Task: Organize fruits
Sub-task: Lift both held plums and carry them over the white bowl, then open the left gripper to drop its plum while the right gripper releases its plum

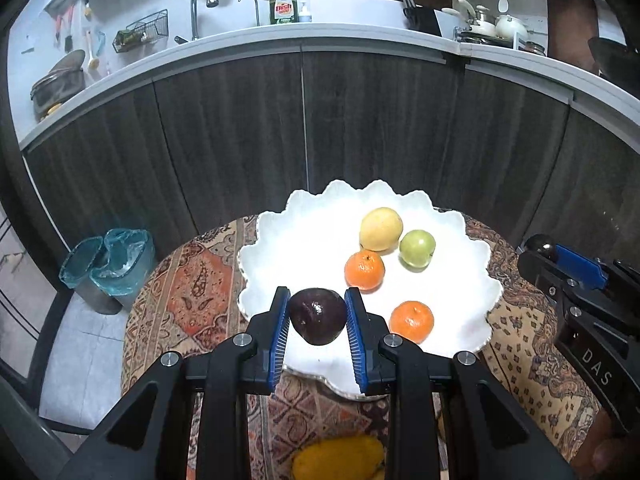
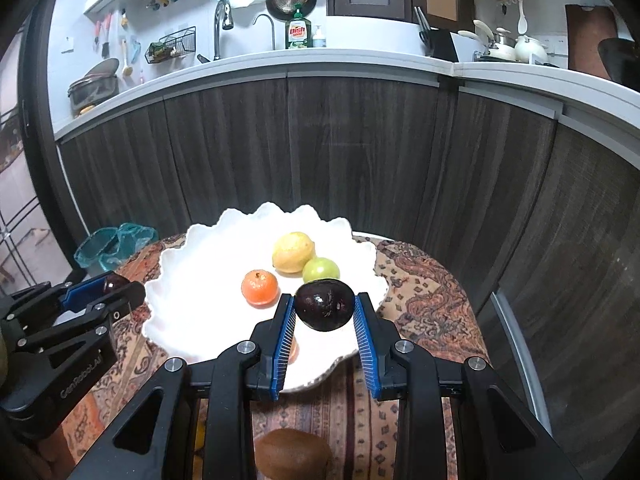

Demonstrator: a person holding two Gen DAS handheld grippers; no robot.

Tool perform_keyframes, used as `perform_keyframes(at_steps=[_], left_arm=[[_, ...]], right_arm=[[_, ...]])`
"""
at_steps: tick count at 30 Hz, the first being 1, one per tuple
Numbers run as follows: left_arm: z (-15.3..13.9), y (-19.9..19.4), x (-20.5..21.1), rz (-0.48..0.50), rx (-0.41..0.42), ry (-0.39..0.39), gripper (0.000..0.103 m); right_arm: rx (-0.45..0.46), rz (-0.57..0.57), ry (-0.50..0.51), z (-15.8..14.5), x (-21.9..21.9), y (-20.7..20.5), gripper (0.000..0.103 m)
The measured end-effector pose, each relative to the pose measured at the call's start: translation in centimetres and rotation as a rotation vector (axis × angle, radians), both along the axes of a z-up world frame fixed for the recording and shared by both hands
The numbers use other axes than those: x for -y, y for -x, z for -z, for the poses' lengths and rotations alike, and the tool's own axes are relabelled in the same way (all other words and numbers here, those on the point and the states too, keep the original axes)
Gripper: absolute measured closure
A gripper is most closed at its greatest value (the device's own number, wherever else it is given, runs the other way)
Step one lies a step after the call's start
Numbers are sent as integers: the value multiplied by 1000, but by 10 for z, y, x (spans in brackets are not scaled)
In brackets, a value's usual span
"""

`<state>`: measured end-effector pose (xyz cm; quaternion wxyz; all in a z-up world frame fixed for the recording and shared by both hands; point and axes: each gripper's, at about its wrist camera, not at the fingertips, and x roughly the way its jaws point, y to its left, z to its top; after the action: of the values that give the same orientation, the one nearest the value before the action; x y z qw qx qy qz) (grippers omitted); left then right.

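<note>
A white scalloped dish [image 1: 320, 216] [image 2: 192, 312] on the round table holds a yellow lemon [image 1: 380, 229] [image 2: 293, 252], a green apple [image 1: 417, 248] [image 2: 320, 269] and two oranges [image 1: 364, 270] [image 1: 411, 321] [image 2: 260, 287]. My left gripper [image 1: 318, 310] is shut on a dark purple plum [image 1: 318, 315] over the dish's near left rim; it shows at the left of the right wrist view [image 2: 116, 285]. My right gripper [image 2: 325, 312] is shut on a second dark plum [image 2: 325, 305] above the dish's near right part; it shows at the right of the left wrist view [image 1: 548, 254].
The table wears a patterned cloth [image 1: 192, 288]. A yellow mango [image 1: 338, 458] and a brown kiwi [image 2: 294, 454] lie on it below the grippers. Two lined bins [image 1: 108, 268] stand on the floor at left. Dark kitchen cabinets [image 1: 304, 120] rise behind the table.
</note>
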<state>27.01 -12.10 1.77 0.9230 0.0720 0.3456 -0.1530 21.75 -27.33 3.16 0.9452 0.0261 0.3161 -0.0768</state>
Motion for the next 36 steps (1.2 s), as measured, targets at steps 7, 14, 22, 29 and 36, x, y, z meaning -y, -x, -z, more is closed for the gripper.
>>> perform_keyframes(at_steps=[7, 14, 22, 29, 36], left_arm=[[9, -23, 8, 8, -27, -7, 75], [21, -39, 12, 14, -66, 13, 75], [29, -44, 12, -13, -64, -1, 46], [24, -40, 7, -50, -39, -29, 34], [8, -25, 0, -98, 30, -42, 11]], right_arm=[[-34, -1, -4, 10, 4, -23, 72], [-70, -4, -2, 23, 7, -41, 72], [-93, 5, -15, 32, 9, -52, 71], [-49, 70, 37, 25, 10, -45, 17], [-39, 93, 41, 15, 10, -36, 16]])
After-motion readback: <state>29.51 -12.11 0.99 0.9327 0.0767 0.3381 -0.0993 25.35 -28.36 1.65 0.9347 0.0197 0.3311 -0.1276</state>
